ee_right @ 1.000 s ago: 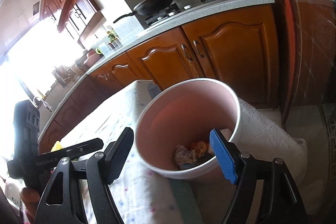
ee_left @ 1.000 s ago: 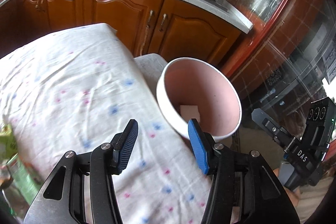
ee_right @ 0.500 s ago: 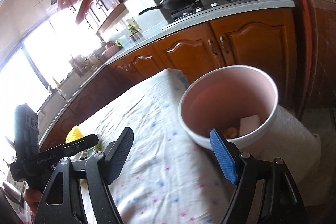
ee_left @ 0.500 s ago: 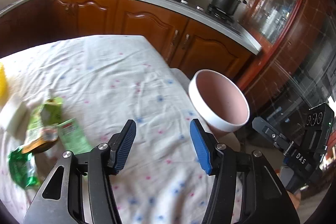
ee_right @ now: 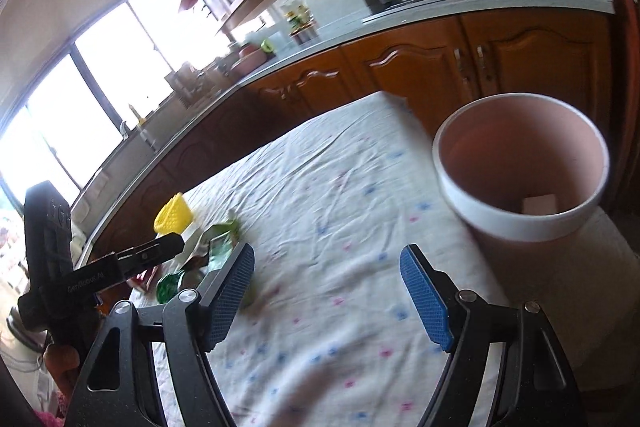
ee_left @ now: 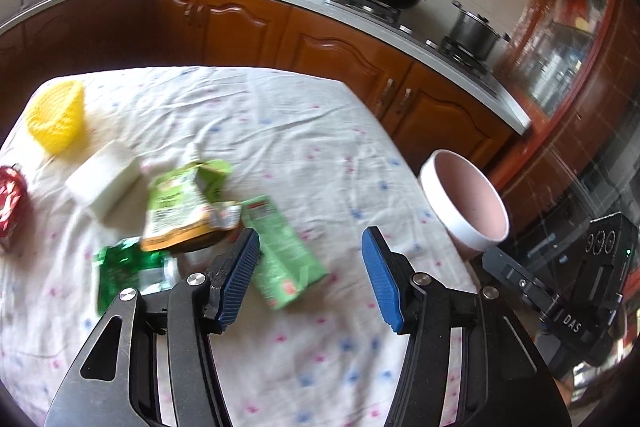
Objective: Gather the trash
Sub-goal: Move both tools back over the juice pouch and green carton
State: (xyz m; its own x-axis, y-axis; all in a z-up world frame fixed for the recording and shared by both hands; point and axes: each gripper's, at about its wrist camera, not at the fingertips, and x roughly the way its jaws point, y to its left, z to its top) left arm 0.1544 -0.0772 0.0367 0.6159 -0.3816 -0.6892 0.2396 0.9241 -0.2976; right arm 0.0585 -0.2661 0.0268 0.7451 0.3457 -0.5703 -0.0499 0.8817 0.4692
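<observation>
Now: left gripper [ee_left: 310, 277] open, empty, over cloth | right gripper [ee_right: 326, 293] open, empty | green carton [ee_left: 280, 251] just beside left finger, wrappers [ee_left: 180, 203] beyond | pink bin [ee_left: 466, 203] far right | step: reaching for next piece | next: straddle carton, close.

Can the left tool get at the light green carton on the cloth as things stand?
Probably yes. The left tool is open and empty, the light green carton lies flat just ahead by its left finger, nothing on top; only neighbouring wrappers crowd it.

Red wrapper [ee_left: 10, 203] — cut off, blurred.
</observation>
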